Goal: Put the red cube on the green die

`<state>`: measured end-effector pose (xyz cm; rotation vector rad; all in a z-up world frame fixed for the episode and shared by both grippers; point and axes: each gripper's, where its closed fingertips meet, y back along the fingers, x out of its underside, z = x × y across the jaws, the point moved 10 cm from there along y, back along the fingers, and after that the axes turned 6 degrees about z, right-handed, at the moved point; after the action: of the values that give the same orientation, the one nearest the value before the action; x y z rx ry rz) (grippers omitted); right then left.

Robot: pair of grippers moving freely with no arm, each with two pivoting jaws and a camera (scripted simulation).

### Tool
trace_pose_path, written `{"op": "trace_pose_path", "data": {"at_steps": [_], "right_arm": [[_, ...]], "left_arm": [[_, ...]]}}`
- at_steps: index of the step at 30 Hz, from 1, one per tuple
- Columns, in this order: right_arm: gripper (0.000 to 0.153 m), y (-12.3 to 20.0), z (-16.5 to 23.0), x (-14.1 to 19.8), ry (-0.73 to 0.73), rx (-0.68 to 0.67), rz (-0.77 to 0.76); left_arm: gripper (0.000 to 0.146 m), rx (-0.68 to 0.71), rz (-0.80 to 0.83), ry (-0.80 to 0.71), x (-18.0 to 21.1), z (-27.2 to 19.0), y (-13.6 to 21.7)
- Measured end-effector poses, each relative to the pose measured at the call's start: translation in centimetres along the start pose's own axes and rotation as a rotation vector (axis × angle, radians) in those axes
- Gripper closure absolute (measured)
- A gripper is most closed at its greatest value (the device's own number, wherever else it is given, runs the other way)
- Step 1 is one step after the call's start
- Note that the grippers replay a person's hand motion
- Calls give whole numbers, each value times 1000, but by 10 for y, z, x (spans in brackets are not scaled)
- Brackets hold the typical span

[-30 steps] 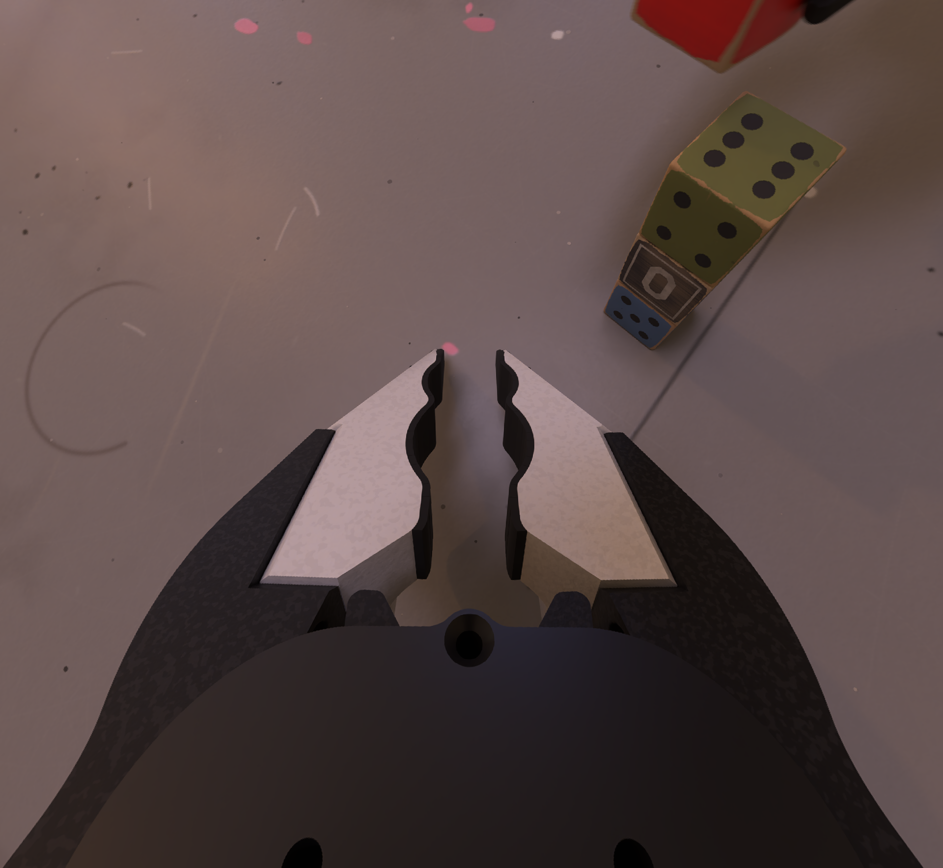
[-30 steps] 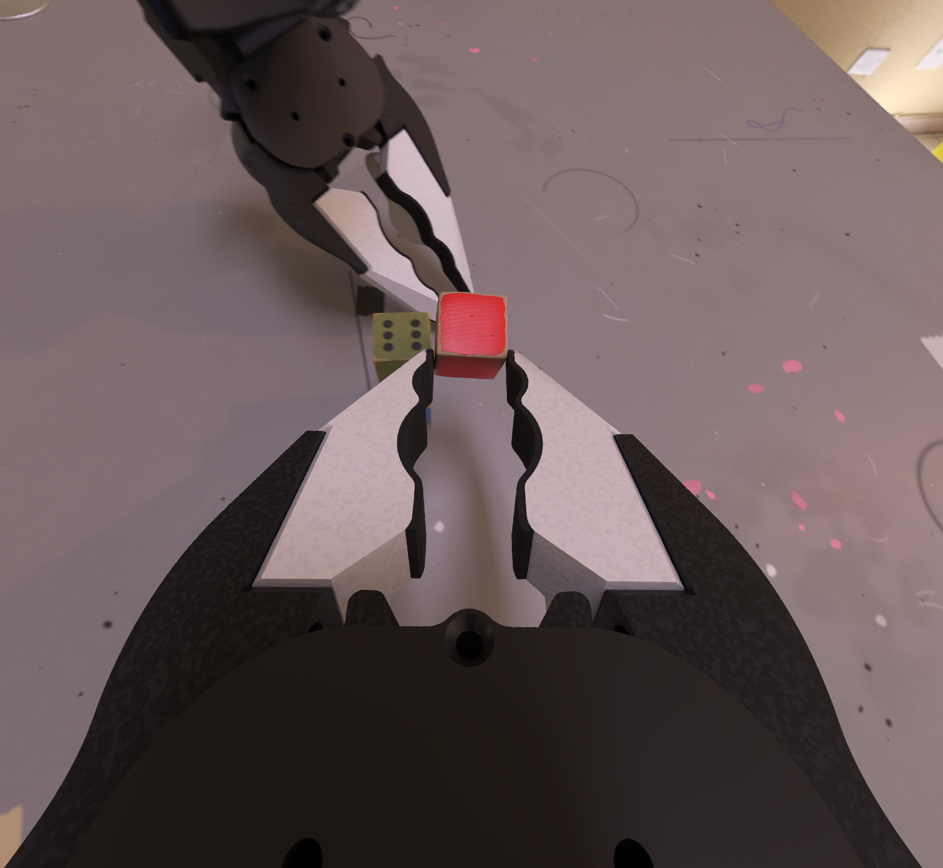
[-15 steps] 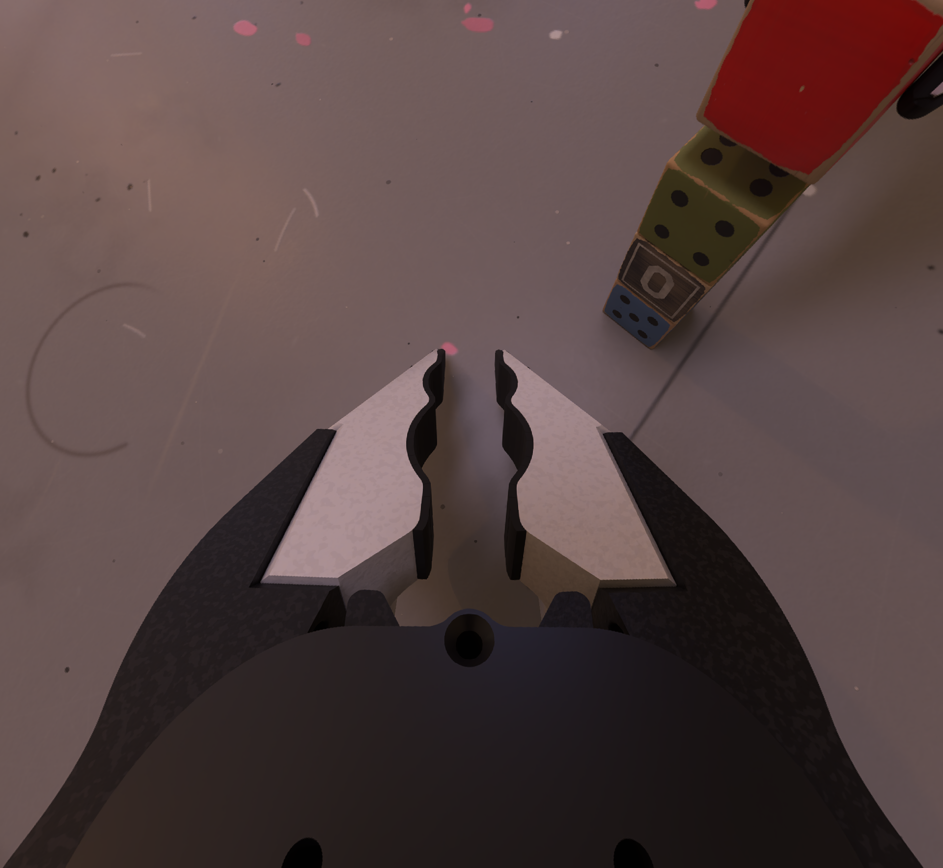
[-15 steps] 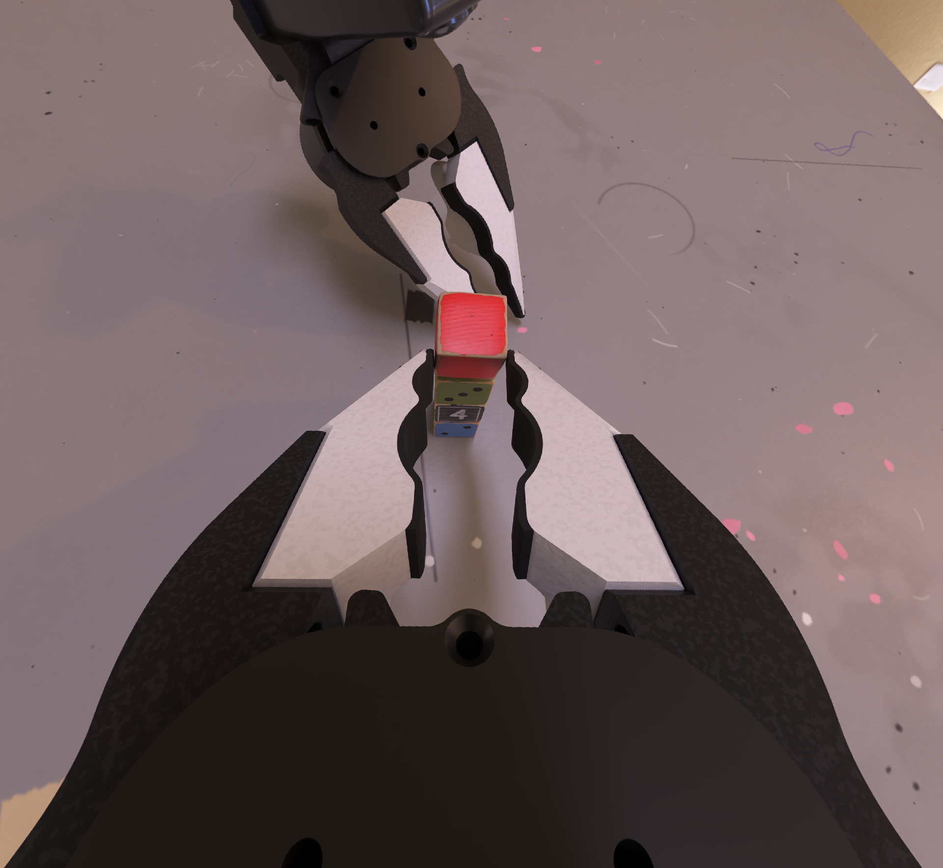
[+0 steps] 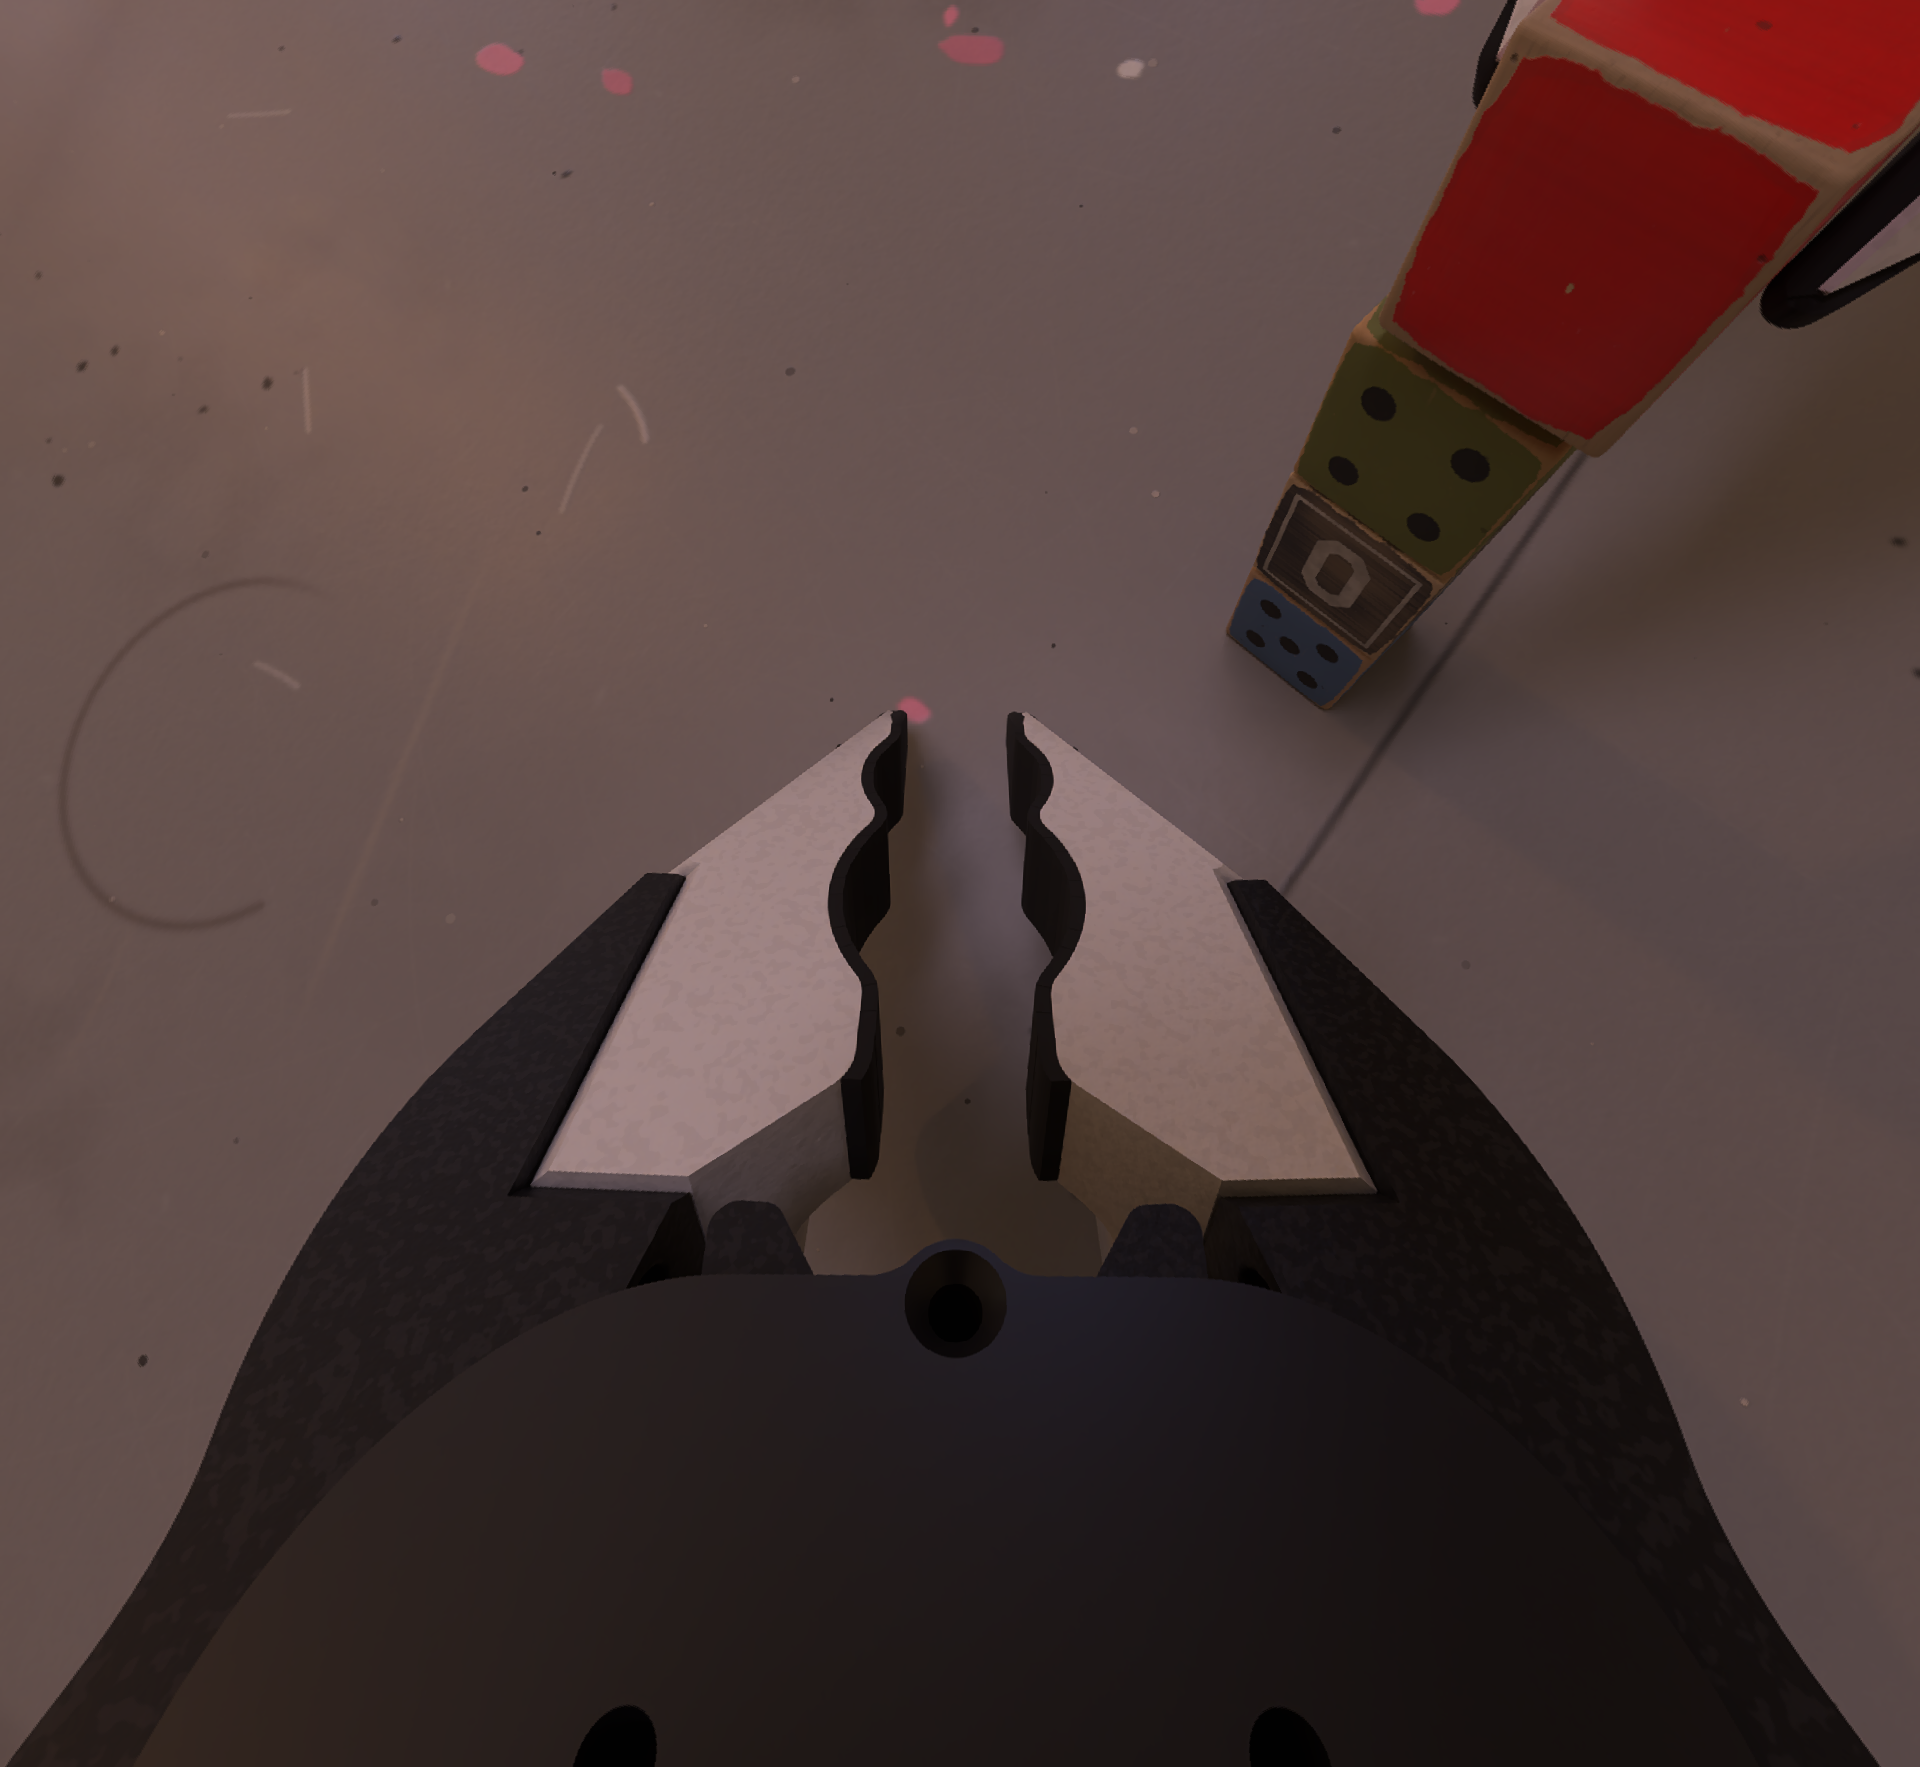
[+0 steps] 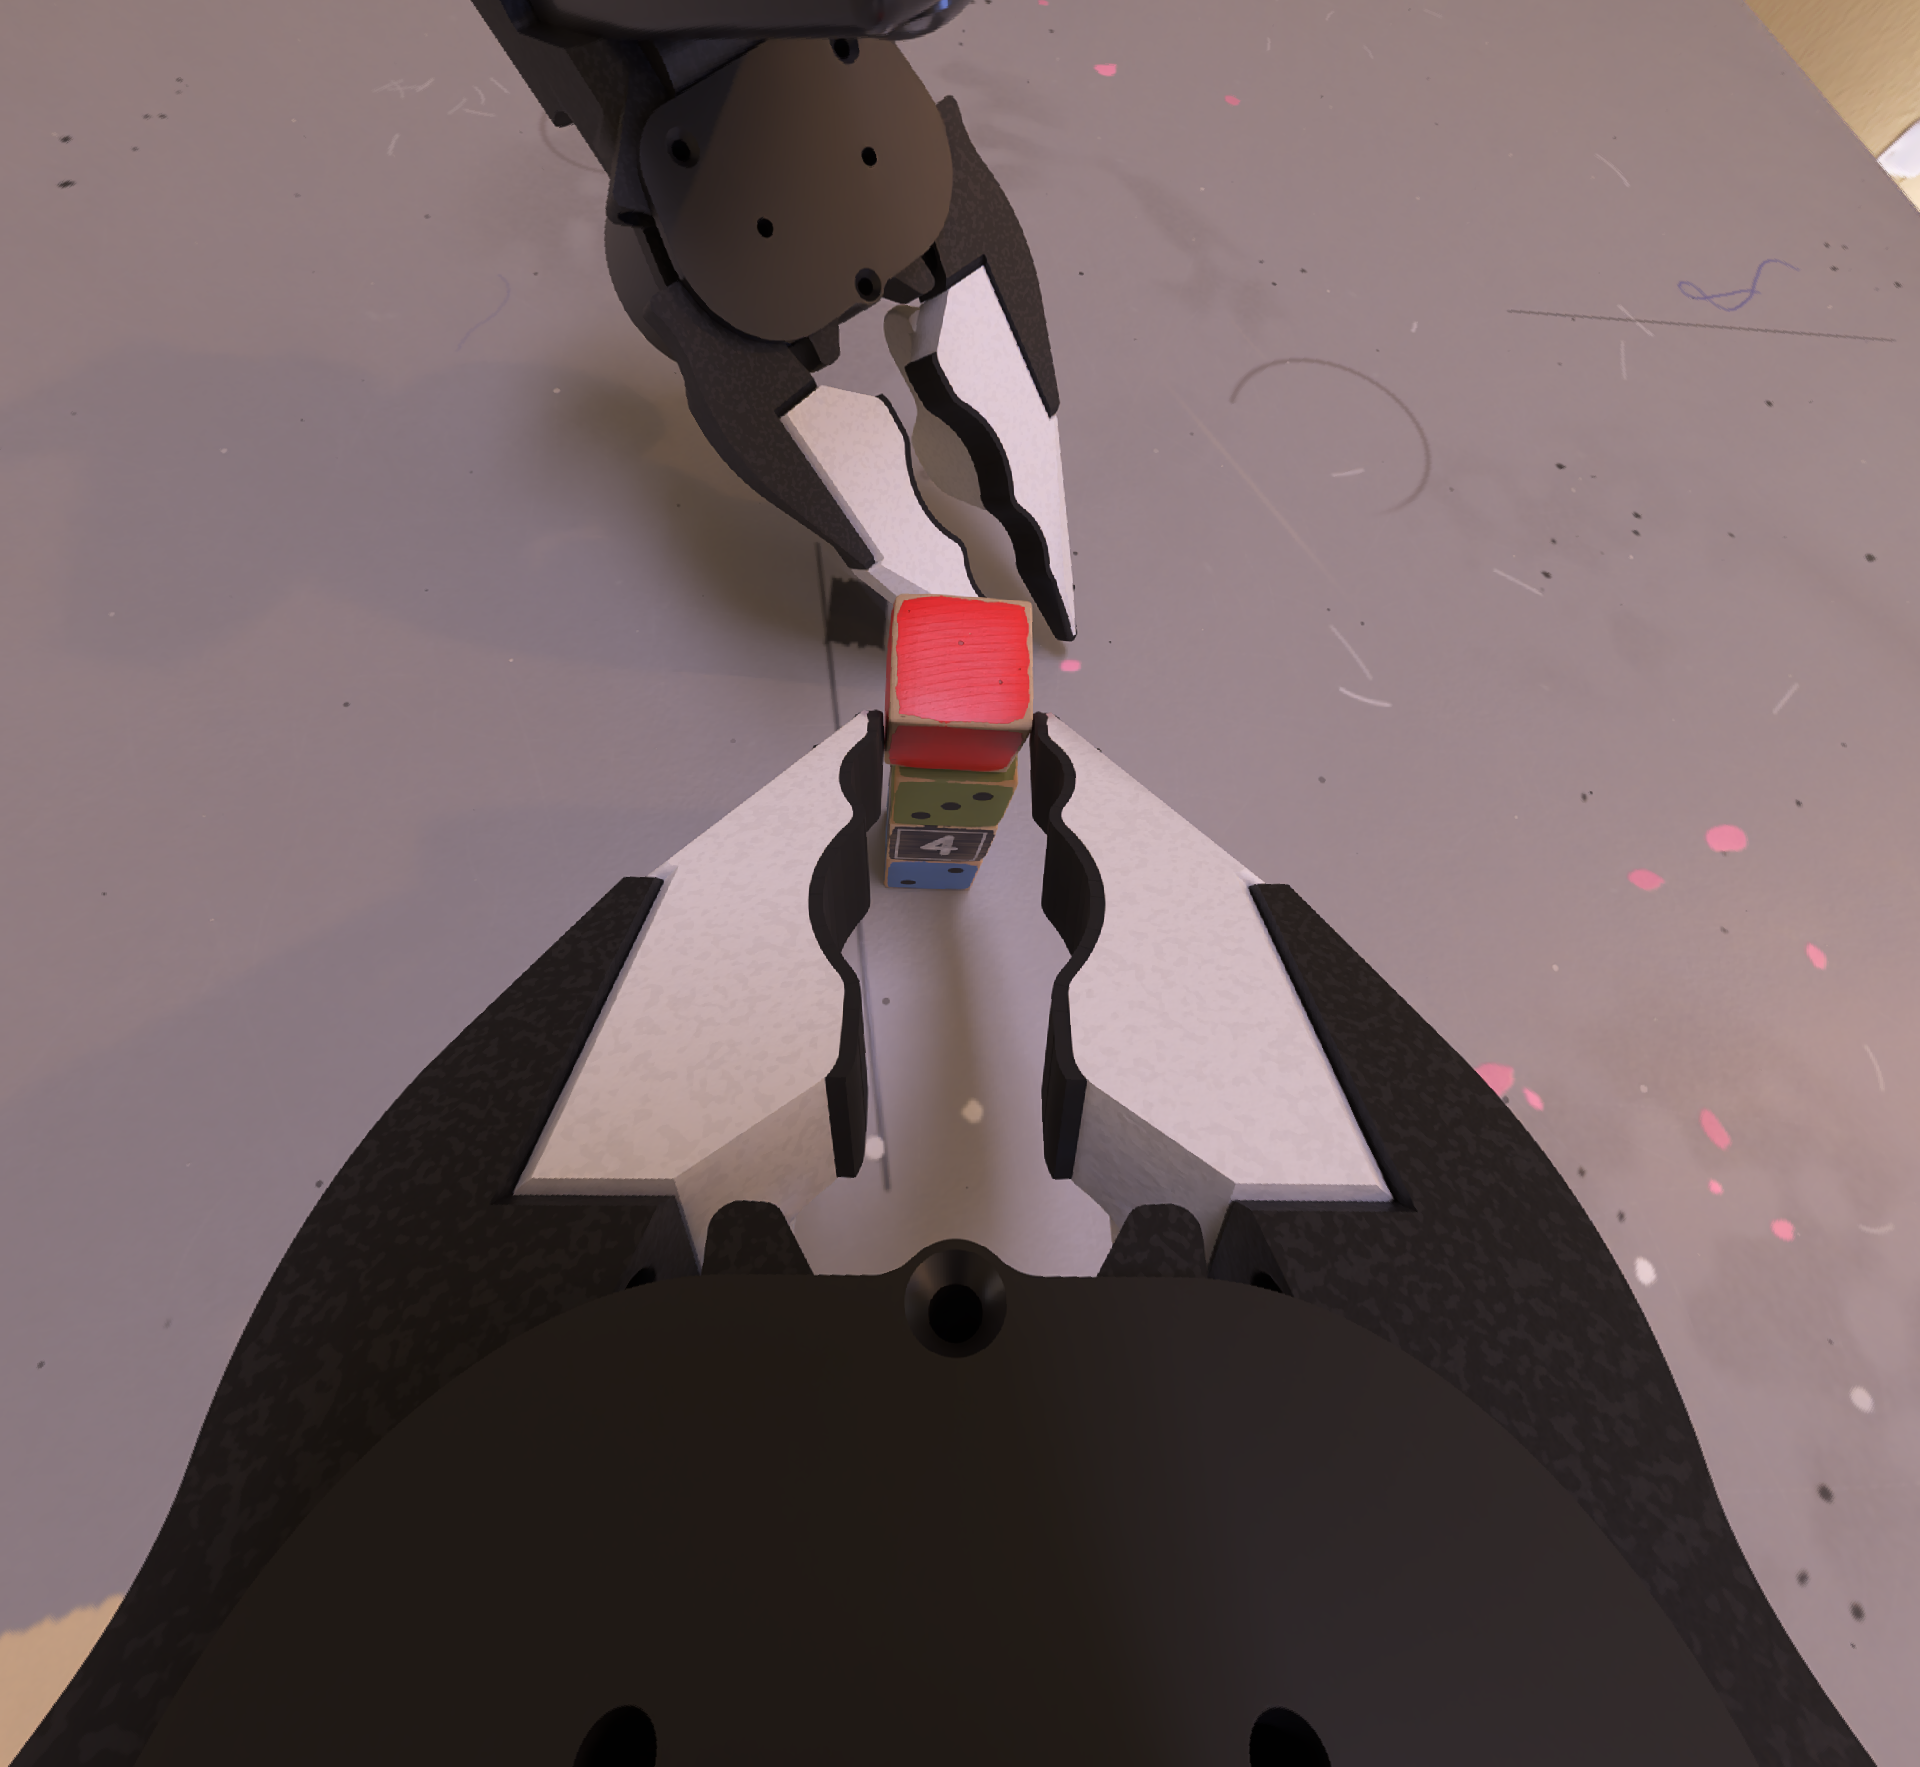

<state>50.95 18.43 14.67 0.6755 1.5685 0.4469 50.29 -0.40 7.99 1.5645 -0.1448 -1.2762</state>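
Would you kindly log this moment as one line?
right tongs: gripping red cube | cube: over green die, contact unclear | left tongs: empty, slightly parted, aside

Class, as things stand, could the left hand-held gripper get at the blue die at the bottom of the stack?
Probably yes: the left hand-held gripper is empty and slightly open, with bare table between it and the blue die. But three blocks rest on it.

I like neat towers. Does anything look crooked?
Slightly. The red cube overhangs the narrower green die and looks turned relative to it. The right gripper flanks the cube.
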Motion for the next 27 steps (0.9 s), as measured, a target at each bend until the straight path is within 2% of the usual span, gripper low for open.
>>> {"op": "trace_pose_path", "data": {"at_steps": [11,17,22,24,27], "right_arm": [[125,0,0,0,4,11,4],[118,8,-3,-1,-5,36,-31],[113,33,-8,-7,-14,134,-203],[114,43,-6,-9,-4,111,-278],[118,48,4,-11,52,28,-308]], "left_arm": [[127,1,0,4,0,0,0],[127,0,1,2,0,0,0],[127,1,2,7,1,0,1],[127,3,2,8,1,1,1],[127,4,1,9,1,1,1]]}}
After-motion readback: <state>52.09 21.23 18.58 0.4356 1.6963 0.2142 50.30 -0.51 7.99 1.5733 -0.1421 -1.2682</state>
